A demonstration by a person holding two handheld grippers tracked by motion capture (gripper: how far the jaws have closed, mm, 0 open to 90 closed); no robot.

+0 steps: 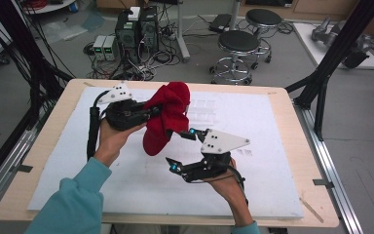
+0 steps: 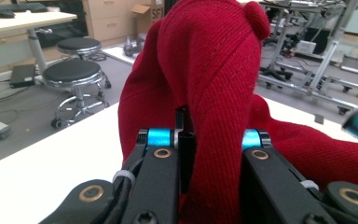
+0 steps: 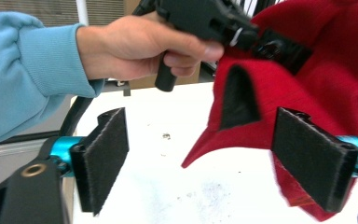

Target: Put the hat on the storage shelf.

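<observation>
Over the middle of the bench (image 1: 282, 141), a red knitted cloth (image 1: 168, 117) hangs lifted off the white top. The left hand-held gripper (image 1: 148, 111) sits just left of the cloth with its jaws clamped on a fold. The left gripper view shows that pinch up close: the red knit (image 2: 214, 93) bunches between the black jaws, and stools stand on the floor beyond. The right hand-held gripper (image 1: 181, 150) hovers just below the cloth, jaws spread wide and holding nothing. The right gripper view shows its felt pads (image 3: 102, 158) apart, with the cloth's lower corner (image 3: 242, 135) hanging between them, touching neither.
</observation>
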